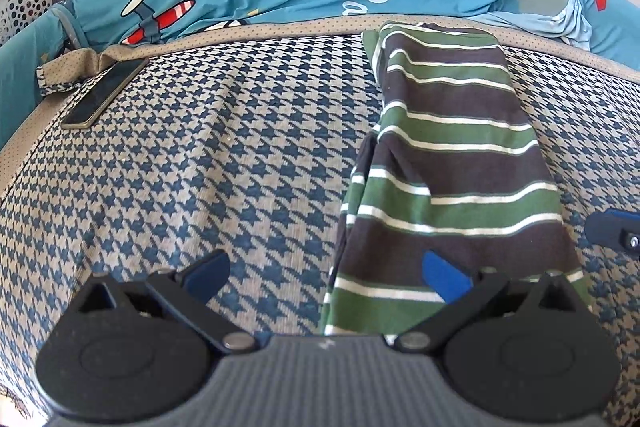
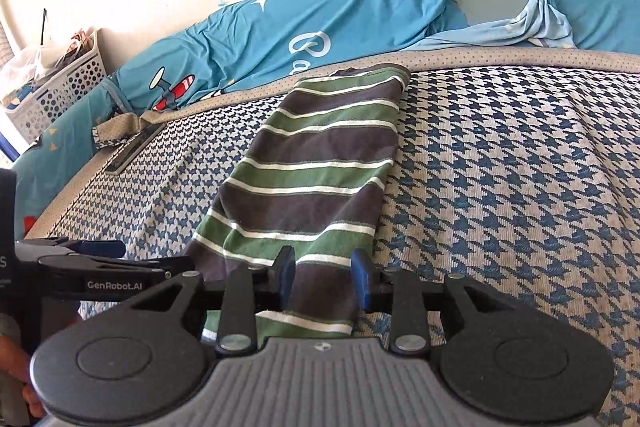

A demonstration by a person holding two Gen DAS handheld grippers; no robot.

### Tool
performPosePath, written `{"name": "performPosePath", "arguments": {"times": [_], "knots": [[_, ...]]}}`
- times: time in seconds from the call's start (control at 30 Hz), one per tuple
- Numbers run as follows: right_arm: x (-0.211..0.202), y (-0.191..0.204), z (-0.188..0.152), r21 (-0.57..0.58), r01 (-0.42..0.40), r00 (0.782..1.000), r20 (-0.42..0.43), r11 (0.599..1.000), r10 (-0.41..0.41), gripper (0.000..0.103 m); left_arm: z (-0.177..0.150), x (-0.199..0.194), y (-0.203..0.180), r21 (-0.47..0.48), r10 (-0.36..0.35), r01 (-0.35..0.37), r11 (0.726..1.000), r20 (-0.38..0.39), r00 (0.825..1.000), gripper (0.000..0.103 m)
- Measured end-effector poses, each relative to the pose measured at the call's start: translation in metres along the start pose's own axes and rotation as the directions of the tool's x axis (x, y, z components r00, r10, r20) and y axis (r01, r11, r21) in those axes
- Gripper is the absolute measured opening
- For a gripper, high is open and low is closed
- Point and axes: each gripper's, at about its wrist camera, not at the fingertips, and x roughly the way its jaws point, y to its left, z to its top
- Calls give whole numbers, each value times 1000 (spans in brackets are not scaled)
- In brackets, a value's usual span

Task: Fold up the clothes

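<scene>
- We see striped garment [image 1: 460,163] folded long on the houndstooth bed [image 1: 220,167]
- Our left gripper [image 1: 326,277] wide apart, empty
- Our right gripper [image 2: 323,277] partly apart over garment's near end, pads not pressing

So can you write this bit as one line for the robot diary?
garment: green-grey striped shirt folded lengthwise, flat on houndstooth bed cover | left gripper: open, empty | right gripper: open over near hem

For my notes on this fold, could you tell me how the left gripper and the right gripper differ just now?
The left gripper has its jaws spread wide; the right gripper has them much narrower. The left gripper sits over the striped garment's left edge, half above the houndstooth cover; the right gripper sits squarely over the garment's near end. Both have blue fingertips and grip nothing.
</scene>
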Motion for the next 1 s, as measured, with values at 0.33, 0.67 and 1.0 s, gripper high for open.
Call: {"name": "performPosePath", "arguments": {"times": [0.33, 0.67, 1.0], "knots": [[29, -25, 34, 70, -14, 999, 34, 997, 12, 35, 37, 25, -6, 72, -26, 26, 997, 12, 1000, 103], [68, -48, 63, 146, -24, 998, 61, 989, 15, 35, 42, 55, 6, -36, -16, 13, 999, -88, 996, 103], [100, -65, 86, 198, -55, 995, 97, 979, 37, 36, 42, 69, 13, -95, 2, -16, 995, -141, 990, 103]]}}
